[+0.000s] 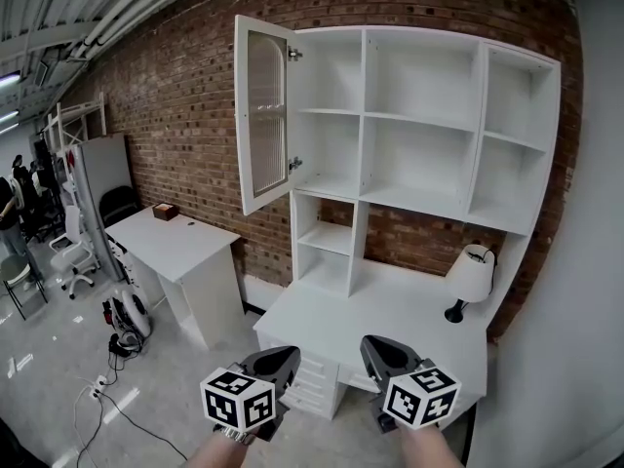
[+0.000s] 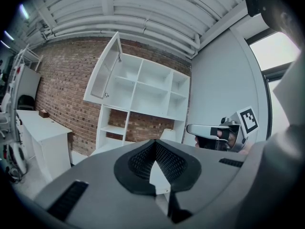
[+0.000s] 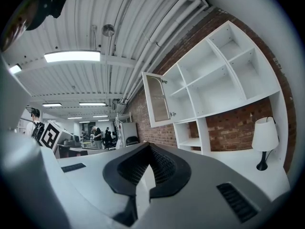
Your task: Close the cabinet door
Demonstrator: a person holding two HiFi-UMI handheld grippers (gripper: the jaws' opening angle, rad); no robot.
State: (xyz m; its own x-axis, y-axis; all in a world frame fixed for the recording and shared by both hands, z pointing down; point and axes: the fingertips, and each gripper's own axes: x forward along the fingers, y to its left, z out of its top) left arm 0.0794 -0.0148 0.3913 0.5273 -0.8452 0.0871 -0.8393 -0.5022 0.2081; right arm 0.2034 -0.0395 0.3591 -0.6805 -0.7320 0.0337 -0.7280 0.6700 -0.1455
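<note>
A white shelf cabinet (image 1: 419,125) hangs on the brick wall. Its glass-paned door (image 1: 263,115) at the left end stands swung wide open, hinged on its right edge. Both grippers are held low in front of the desk, well short of the door and pointing level toward the cabinet. My left gripper (image 1: 278,361) is shut with nothing in it, and so is my right gripper (image 1: 375,354). The left gripper view shows the open door (image 2: 106,68) far off above the closed jaws (image 2: 155,144). From the right gripper (image 3: 149,149) the door (image 3: 158,99) appears upper centre.
Under the cabinet stands a white desk (image 1: 390,305) with drawers (image 1: 312,378) and a table lamp (image 1: 472,279). A second white desk (image 1: 180,237) with a small brown box (image 1: 165,211) stands left. Chairs, cables and people are at far left.
</note>
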